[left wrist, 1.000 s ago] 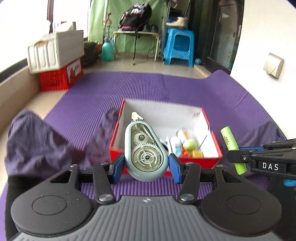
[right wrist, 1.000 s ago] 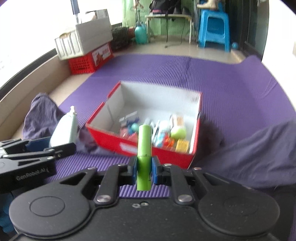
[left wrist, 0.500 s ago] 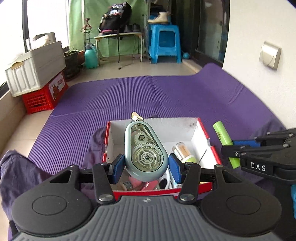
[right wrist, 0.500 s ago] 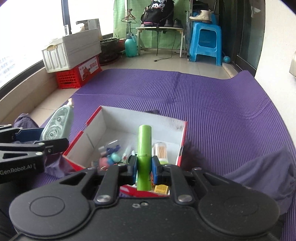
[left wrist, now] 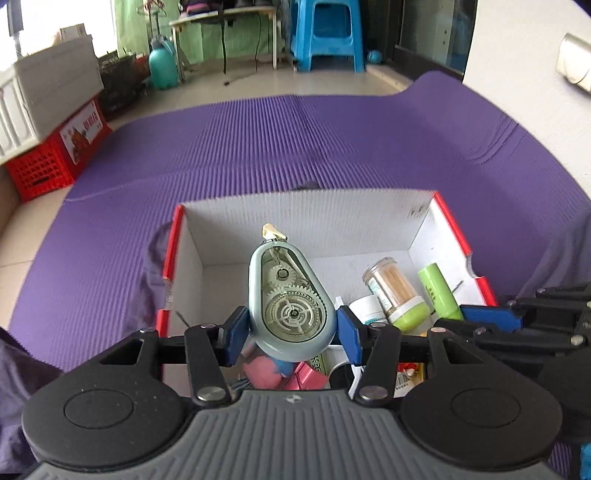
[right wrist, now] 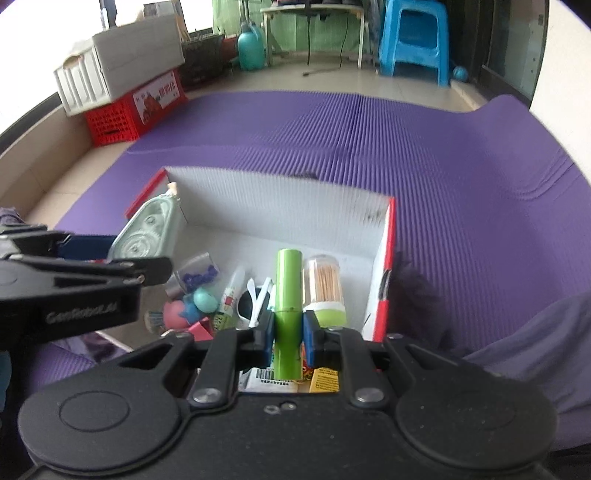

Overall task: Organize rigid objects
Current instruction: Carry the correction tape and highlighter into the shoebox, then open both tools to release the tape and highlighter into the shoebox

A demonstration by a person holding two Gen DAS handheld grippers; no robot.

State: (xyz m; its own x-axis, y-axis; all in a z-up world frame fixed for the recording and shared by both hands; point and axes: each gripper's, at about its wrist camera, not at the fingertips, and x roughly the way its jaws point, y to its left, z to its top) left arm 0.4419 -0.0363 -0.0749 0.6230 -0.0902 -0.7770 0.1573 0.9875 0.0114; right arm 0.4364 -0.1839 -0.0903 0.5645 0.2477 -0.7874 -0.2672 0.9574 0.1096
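Observation:
A red box with white inner walls (left wrist: 306,218) (right wrist: 280,206) sits on the purple mat and holds several small items. My left gripper (left wrist: 291,328) is shut on a pale blue correction tape dispenser (left wrist: 288,302), held over the box's near left part; it also shows in the right wrist view (right wrist: 147,232). My right gripper (right wrist: 289,332) is shut on a green tube (right wrist: 288,302), held over the box's near right part; the tube also shows in the left wrist view (left wrist: 439,291). A toothpick jar (right wrist: 325,284) lies in the box beside the tube.
The purple mat (left wrist: 295,147) covers the floor around the box. Dark purple cloth (right wrist: 535,339) lies right of the box and more (left wrist: 14,387) to the left. A red crate (right wrist: 136,103) with a white bin, a teal jug (right wrist: 251,40) and a blue stool (right wrist: 413,33) stand far back.
Both grippers have moved forward and down from in front of the box to over its inside, still holding the tape dispenser and the green tube.

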